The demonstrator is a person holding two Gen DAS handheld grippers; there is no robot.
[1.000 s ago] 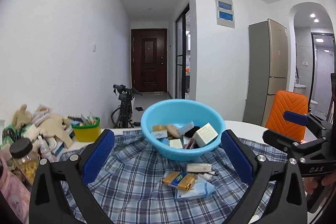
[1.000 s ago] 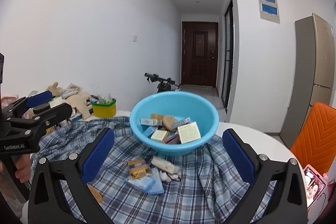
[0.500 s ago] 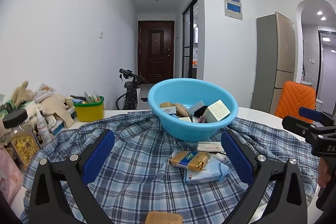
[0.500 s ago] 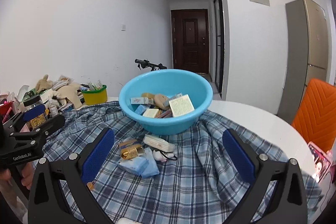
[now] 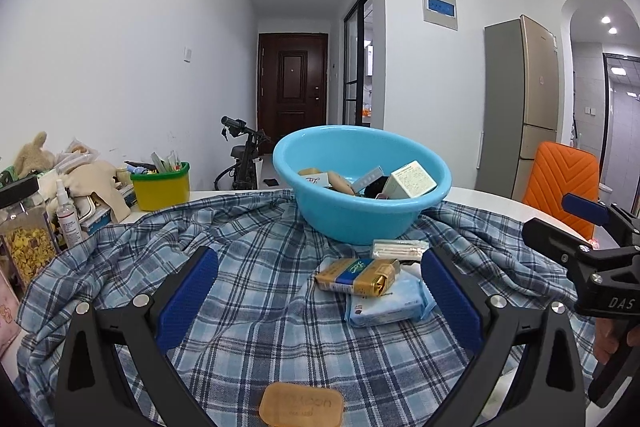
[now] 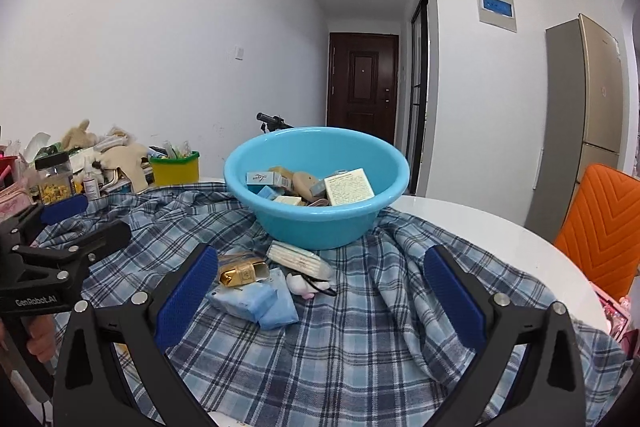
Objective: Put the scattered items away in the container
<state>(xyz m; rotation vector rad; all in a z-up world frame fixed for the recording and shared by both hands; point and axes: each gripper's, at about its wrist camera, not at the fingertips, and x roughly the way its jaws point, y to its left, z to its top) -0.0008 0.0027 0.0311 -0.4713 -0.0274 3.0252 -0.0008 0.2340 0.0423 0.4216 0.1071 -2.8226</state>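
Both grippers have drawn back and sunk lower since a second ago. The left gripper (image 5: pixel 318 291), jaws spread and empty, faces the gold packet (image 5: pixel 357 275) lying atop the blue tissue pack (image 5: pixel 385 303) before the basin (image 5: pixel 360 215); the right gripper (image 6: pixel 320 291) is likewise spread. Pinching both stacked packs together risks a slip.

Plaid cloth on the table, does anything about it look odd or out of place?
The plaid cloth lies rumpled in folds instead of flat, and the blue basin sits on it. A gold pack, tissue packet and cotton swabs lie loose beside the basin.
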